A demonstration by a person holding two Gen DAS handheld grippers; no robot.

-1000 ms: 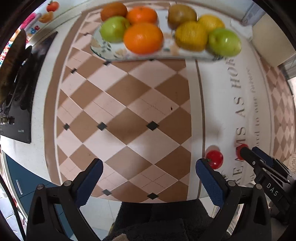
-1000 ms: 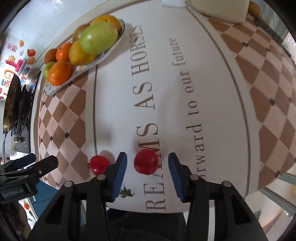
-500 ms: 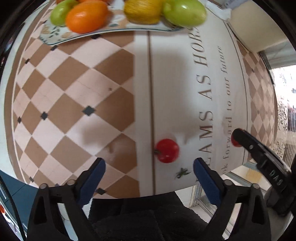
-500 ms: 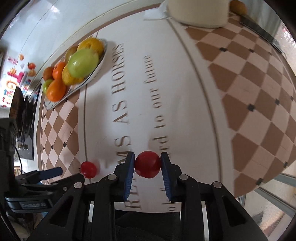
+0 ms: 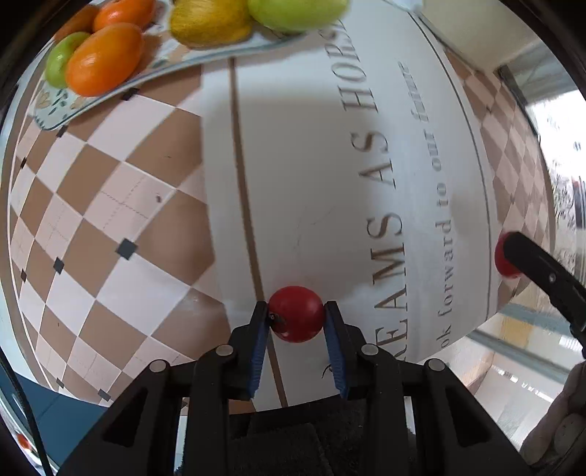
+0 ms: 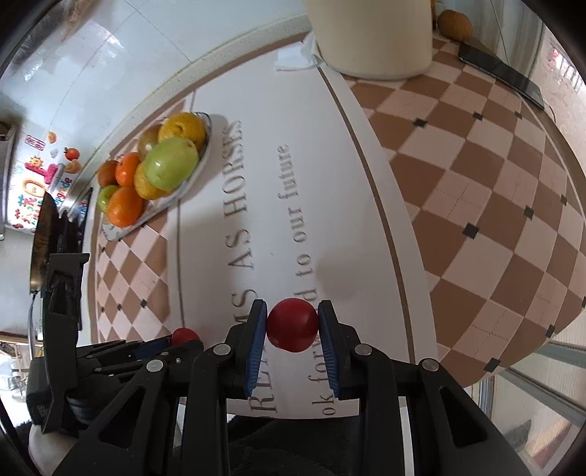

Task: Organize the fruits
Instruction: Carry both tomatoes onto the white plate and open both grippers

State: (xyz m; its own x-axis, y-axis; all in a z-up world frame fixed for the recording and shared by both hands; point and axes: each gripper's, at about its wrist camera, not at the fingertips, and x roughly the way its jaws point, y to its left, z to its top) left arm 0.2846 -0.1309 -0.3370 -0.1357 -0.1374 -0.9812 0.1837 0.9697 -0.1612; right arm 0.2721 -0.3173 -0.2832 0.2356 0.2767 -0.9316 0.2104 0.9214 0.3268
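In the left wrist view, the left gripper is pinching a small red fruit between its blue pads, one pad pressing on each side, so the jaws are closed as far as the fruit allows. The fruit is sitting near the fingertips, over the brown line on the tablecloth where the checkered part is meeting the white band with lettering. Near the top edge, the patterned plate is carrying an orange, a green apple, a yellow fruit and a larger green fruit. At the right edge, a black finger of the right gripper is reaching in, half covering a second red fruit. A person's hand is showing in the lower right corner.

In the right wrist view, the right gripper is clamping its own red fruit between both blue pads, held near the fingertips above the lettered band. This view is showing the whole plate well apart at the upper left, piled with fruit, which the other view is cropping. It is also showing a large cream container, a dark flat device and a brown round thing at the far end. At the lower left, the left gripper is lying low with its red fruit peeking above its fingers.
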